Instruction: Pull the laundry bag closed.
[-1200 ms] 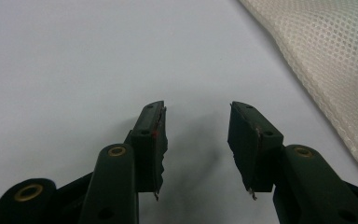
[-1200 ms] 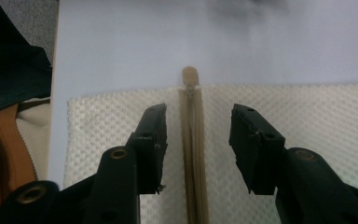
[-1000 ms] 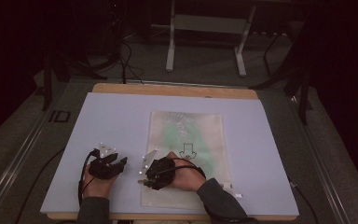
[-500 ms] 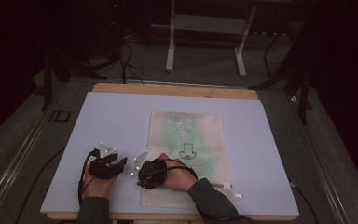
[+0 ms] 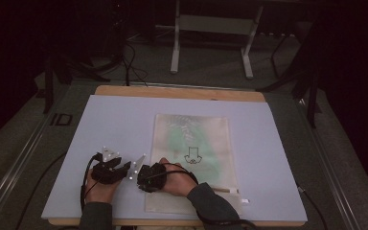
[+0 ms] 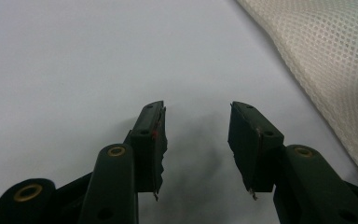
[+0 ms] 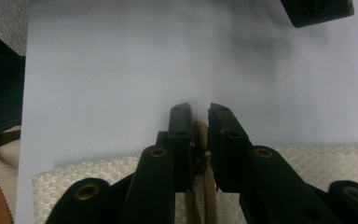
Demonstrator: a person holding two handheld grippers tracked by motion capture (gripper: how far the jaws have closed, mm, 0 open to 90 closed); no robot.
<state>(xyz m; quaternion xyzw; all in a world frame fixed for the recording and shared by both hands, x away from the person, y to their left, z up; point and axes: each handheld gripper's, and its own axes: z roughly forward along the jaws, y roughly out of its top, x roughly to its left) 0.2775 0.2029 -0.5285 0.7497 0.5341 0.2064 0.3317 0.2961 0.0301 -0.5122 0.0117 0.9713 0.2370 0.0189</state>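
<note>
A cream mesh bag (image 5: 196, 139) with something green inside lies flat on the pale mat (image 5: 115, 120). Its tan zipper (image 7: 208, 186) runs along the near-left edge. My right gripper (image 7: 199, 116) sits at that edge, at the bag's near-left corner in the high view (image 5: 142, 181). Its jaws have just been closing and are now shut on the zipper pull (image 7: 198, 156). My left gripper (image 6: 196, 116) stays open over bare mat, with the bag's mesh (image 6: 326, 60) at its right. In the high view it (image 5: 125, 168) lies just left of the right gripper.
The mat covers a wooden tabletop (image 5: 172, 92). The left gripper's jaw tip (image 7: 317, 11) shows ahead of the right gripper. A metal frame (image 5: 211, 28) and cables (image 5: 134, 67) stand on the dark floor beyond the table. The person's sleeve (image 5: 211, 203) crosses the bag's near end.
The right hand has slid left across the bag's near end to its left edge, close to the left gripper. The left hand has kept still.
</note>
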